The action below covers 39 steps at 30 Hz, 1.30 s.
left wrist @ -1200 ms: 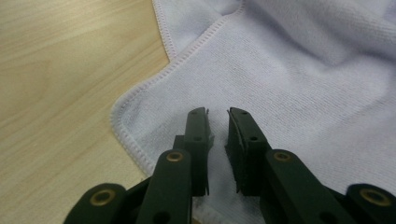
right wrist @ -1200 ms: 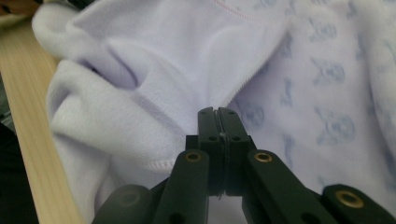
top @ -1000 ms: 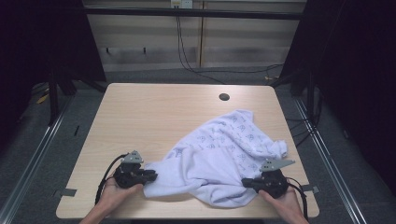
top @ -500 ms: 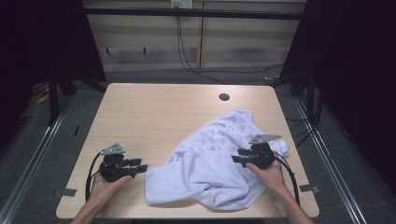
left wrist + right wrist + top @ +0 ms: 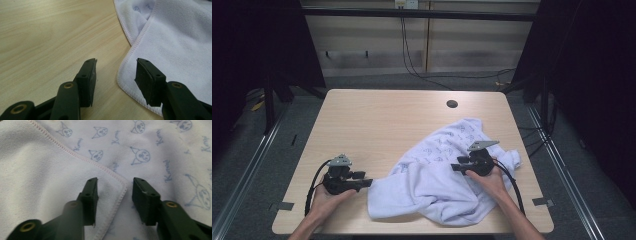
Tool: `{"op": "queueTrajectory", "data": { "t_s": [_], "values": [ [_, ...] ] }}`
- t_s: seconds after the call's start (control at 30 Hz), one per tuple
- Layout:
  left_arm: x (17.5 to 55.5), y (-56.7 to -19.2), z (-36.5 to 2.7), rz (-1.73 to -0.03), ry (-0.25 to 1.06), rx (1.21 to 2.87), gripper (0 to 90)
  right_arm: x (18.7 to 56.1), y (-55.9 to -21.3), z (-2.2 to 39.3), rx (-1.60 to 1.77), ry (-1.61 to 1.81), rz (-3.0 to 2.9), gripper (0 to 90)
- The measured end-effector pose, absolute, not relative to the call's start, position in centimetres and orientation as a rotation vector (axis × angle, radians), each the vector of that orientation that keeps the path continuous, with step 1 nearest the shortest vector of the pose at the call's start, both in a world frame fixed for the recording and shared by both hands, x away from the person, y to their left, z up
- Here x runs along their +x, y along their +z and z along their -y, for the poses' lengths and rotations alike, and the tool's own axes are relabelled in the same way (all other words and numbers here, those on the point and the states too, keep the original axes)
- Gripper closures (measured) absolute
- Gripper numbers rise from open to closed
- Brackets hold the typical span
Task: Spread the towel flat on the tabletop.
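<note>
A white towel [image 5: 437, 180] with a blue cartoon print lies crumpled on the right half of the wooden table [image 5: 377, 120]. My left gripper [image 5: 364, 182] rests low on the table just left of the towel. Its jaws have just been opening, and the towel's [image 5: 175, 37] hemmed corner reaches into the gap of the left gripper [image 5: 116, 61] without being pressed. My right gripper [image 5: 454, 167] hovers over the towel's middle. Its jaws have just been closing somewhat but stand apart, and a folded-over corner of the towel [image 5: 162, 150] lies under the right gripper [image 5: 115, 180].
A dark round cable hole [image 5: 452, 104] sits near the table's far edge. Bare wood stretches across the left and far parts of the table. Black frame posts and cables stand behind the table, and both forearms enter from the near edge.
Both grippers let go of the towel's near edge and opened. The left one drew back to the left, off the cloth. The right one moved farther in, over the towel's middle.
</note>
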<state>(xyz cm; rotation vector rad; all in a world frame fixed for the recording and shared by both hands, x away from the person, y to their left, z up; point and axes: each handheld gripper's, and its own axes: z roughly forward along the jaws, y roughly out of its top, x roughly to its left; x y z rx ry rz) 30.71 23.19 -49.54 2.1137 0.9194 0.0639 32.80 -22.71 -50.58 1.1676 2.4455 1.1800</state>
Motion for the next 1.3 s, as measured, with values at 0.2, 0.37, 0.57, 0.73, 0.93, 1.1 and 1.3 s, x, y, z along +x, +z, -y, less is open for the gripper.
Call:
{"op": "queueTrajectory", "data": {
  "t_s": [0.2, 0.37, 0.57, 0.73, 0.93, 1.1, 1.3],
  "values": [
    [30.7, -49.9, -22.9, -0.924, 0.043, 2.120, 48.7, 32.1, -49.4, 22.6, 1.123, 1.278, -2.448, 87.6],
    [30.6, -49.9, -22.4, -0.878, 0.036, 2.139, 48.7, 31.1, -47.5, 24.4, 1.153, 1.322, -2.356, 88.1],
    [29.8, -49.9, -20.6, -0.727, 0.103, 2.222, 65.0, 30.3, -47.2, 25.8, 1.188, 1.298, -2.324, 87.9],
    [28.9, -49.6, -19.3, -0.642, 0.101, 2.281, 85.2, 29.7, -47.2, 26.6, 1.205, 1.286, -2.316, 87.8],
    [29.3, -49.3, -20.5, -0.702, 0.019, 2.215, 87.3, 28.4, -47.0, 28.2, 1.275, 1.292, -2.315, 87.7],
    [30.5, -46.5, -21.0, -0.713, 0.050, 2.036, 87.5, 27.2, -46.0, 29.7, 1.277, 1.305, -2.307, 87.9],
    [34.1, -42.7, -20.2, -0.723, 0.151, 1.910, 87.5, 29.8, -41.9, 31.1, 1.311, 1.399, -2.135, 88.0]
  ]
}}
